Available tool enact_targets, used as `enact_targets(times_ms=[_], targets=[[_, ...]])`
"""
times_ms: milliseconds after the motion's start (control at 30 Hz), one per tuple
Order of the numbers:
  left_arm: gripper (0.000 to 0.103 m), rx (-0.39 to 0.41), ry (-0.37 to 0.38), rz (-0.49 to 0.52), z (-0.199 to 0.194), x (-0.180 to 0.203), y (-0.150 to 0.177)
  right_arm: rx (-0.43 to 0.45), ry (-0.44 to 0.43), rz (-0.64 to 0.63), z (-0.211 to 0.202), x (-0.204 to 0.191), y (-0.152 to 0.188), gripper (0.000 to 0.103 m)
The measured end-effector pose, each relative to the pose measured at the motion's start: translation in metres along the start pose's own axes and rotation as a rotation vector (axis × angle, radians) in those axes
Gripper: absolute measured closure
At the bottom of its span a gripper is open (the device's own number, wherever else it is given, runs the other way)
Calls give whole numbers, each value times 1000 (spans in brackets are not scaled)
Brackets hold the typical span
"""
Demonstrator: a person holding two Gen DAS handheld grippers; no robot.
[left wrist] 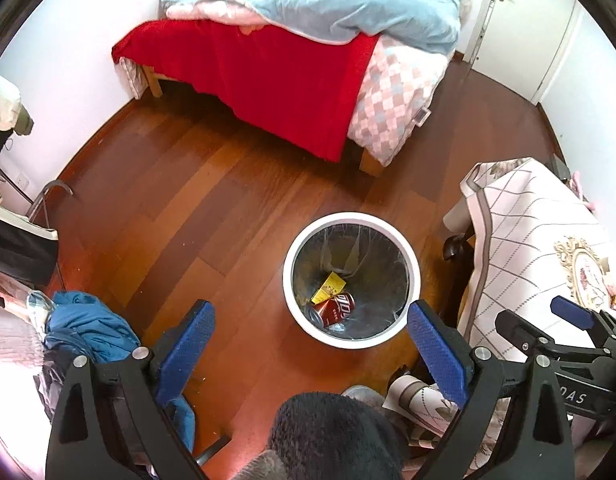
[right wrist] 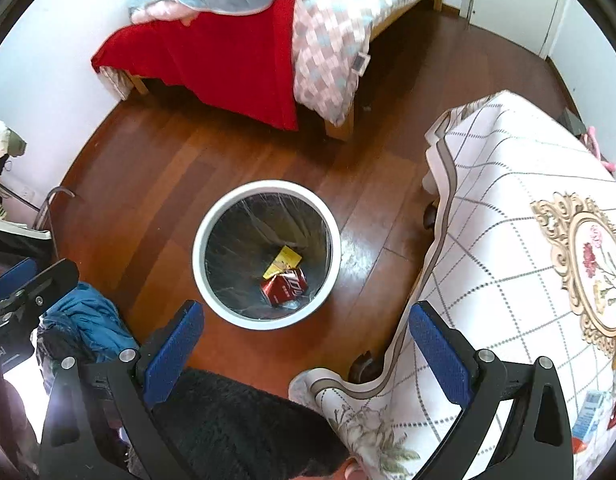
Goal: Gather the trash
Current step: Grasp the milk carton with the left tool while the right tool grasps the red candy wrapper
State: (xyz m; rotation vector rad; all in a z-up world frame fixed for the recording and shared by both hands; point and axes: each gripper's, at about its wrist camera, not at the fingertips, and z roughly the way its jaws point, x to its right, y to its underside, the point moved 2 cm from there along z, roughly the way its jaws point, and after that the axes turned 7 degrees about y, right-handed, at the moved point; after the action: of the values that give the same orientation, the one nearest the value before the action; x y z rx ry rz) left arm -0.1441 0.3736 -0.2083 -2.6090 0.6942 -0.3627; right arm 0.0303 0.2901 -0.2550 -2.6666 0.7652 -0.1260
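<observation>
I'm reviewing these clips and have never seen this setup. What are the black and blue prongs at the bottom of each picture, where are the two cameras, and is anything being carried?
There is no robot here. A person holds a two-finger gripper in each hand, and each carries a wide-angle camera looking forward along its fingers. One picture comes from the left gripper, the other from the right gripper. The blue-padded prongs are those fingers; both pairs stand wide apart with nothing between them. Both cameras look down at a white trash bin on the wooden floor. Inside its liner lie a crushed red soda can and a yellow wrapper. A bed stands behind, and a cloth-covered table to the right.
</observation>
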Motion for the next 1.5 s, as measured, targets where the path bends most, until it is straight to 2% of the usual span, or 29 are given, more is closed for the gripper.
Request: enact_targets(times_ms=[233, 333, 433, 533, 667, 767, 900, 1033, 1067, 1200, 1300, 1400, 1467, 1500], targets=[[5, 63, 9, 28, -46, 19, 3, 81, -71, 28, -59, 8, 8, 0], [5, 90, -7, 50, -63, 35, 5, 114, -158, 84, -83, 21, 15, 0], [5, 116, -7, 73, -74, 55, 9, 125, -221, 155, -103, 43, 28, 0], [5, 114, 29, 96, -70, 86, 16, 135, -229, 247, -121, 83, 50, 0], [5, 56, 97, 163, -40, 146, 31, 124, -152, 385, -136, 160, 90, 0], [5, -2, 122, 221, -7, 199, 47, 101, -31, 495, -141, 233, 125, 0], [5, -112, 138, 309, 41, 279, 76, 31, 201, 597, -142, 344, 180, 0], [5, -219, 186, 407, 68, 359, 112, -40, 336, 667, -134, 437, 219, 0], [5, -258, 226, 436, 73, 386, 125, -51, 357, 677, -132, 455, 226, 0], [6, -360, 315, 497, 79, 452, 160, -93, 373, 716, -118, 505, 249, 0], [6, -418, 339, 542, 86, 494, 186, -102, 363, 735, -110, 522, 258, 1], [6, -437, 326, 581, 98, 519, 200, -114, 341, 754, -100, 540, 266, 13], [16, -430, 300, 598, 106, 530, 206, -119, 329, 764, -92, 543, 268, 16], [25, -430, 287, 601, 111, 532, 208, -120, 321, 770, -88, 547, 268, 17]])
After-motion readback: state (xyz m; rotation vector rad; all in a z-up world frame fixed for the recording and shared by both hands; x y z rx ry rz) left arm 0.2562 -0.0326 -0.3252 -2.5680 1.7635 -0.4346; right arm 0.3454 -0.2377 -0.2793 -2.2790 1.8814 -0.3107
